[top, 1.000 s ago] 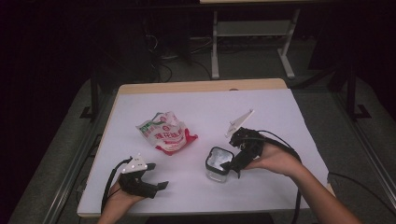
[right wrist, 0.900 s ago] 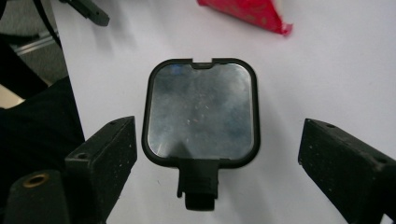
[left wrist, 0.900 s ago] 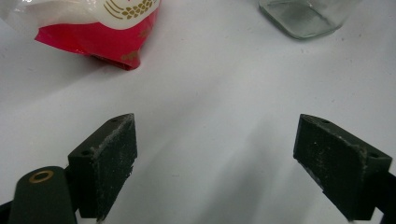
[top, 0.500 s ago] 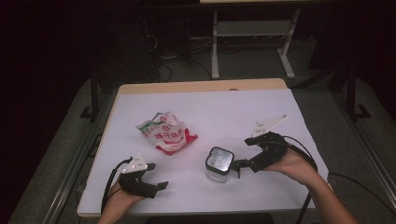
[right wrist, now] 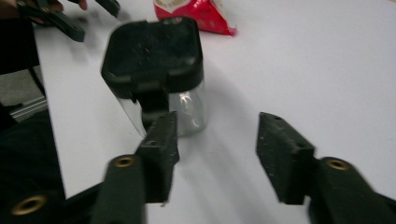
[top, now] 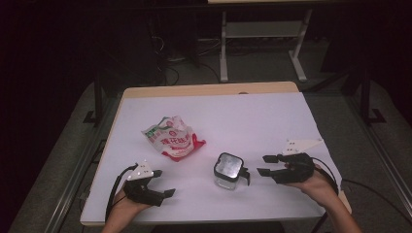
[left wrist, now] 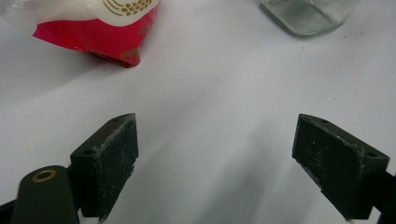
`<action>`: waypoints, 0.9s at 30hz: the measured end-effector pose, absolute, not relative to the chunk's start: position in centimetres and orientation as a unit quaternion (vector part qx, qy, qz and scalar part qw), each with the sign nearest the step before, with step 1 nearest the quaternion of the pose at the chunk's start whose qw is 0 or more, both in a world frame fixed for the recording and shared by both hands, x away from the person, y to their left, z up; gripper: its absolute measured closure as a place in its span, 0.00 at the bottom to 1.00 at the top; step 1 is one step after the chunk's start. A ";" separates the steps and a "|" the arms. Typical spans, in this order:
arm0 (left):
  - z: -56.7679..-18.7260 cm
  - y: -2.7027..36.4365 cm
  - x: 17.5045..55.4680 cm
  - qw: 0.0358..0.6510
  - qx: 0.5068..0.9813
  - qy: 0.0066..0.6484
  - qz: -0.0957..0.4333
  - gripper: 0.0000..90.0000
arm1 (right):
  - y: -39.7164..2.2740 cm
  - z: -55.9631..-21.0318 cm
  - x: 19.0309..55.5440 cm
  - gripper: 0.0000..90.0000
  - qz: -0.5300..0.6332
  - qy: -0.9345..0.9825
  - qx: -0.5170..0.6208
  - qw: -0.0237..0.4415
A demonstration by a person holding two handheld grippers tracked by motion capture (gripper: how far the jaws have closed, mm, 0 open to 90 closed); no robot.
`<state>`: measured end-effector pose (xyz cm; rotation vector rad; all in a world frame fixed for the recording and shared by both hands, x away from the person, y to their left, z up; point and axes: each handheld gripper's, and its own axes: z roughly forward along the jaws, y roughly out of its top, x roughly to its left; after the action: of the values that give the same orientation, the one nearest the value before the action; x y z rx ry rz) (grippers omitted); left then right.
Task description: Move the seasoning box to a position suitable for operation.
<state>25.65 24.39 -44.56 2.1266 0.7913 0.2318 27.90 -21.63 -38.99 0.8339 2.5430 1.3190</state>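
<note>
Inspecting, left to right: each item is placed by its position in the high view.
Left gripper (top: 156,187): lower left of the high view, resting low over the table (top: 252,121); jaws stand wide apart with nothing between them, as the left gripper view confirms.
Snack bag (top: 172,138): red and white, crumpled, left of centre in the high view and up-right of the left gripper; well apart from both grippers, untouched.
Jar (top: 228,171): clear glass with a black square lid and a latch tab on its right side, upright just below centre; it stands between the two grippers, nearer the right one.
Right gripper (top: 265,165): lower right, pointing left at the jar, tips just beside the latch tab, not touching by my reading; jaws have just been closing, now partly apart, nothing between them.
Right gripper view: jar (right wrist: 156,74) sits in the upper left, off the line between the jaws.
Step in hand, judged: approach to the jar.
Next move, judged: shift the right gripper until the jar or its tab lies between the pads; the present gap looks too narrow for the body.
</note>
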 end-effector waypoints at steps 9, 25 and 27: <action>-44.6 24.4 25.7 0.419 0.845 0.319 0.092 0.16 | -22.4 -41.6 27.1 0.92 0.441 0.845 0.289 0.093; -44.6 24.5 25.7 0.418 0.847 0.315 0.094 0.16 | -20.8 -43.8 25.4 1.00 0.449 0.854 0.258 0.049; -44.6 24.4 25.7 0.418 0.848 0.313 0.094 0.16 | -20.5 -43.8 25.3 1.00 0.453 0.855 0.250 0.041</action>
<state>25.68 24.44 -44.59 2.1268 0.7860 0.2358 25.26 -20.50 -43.80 0.7665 2.6175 1.3873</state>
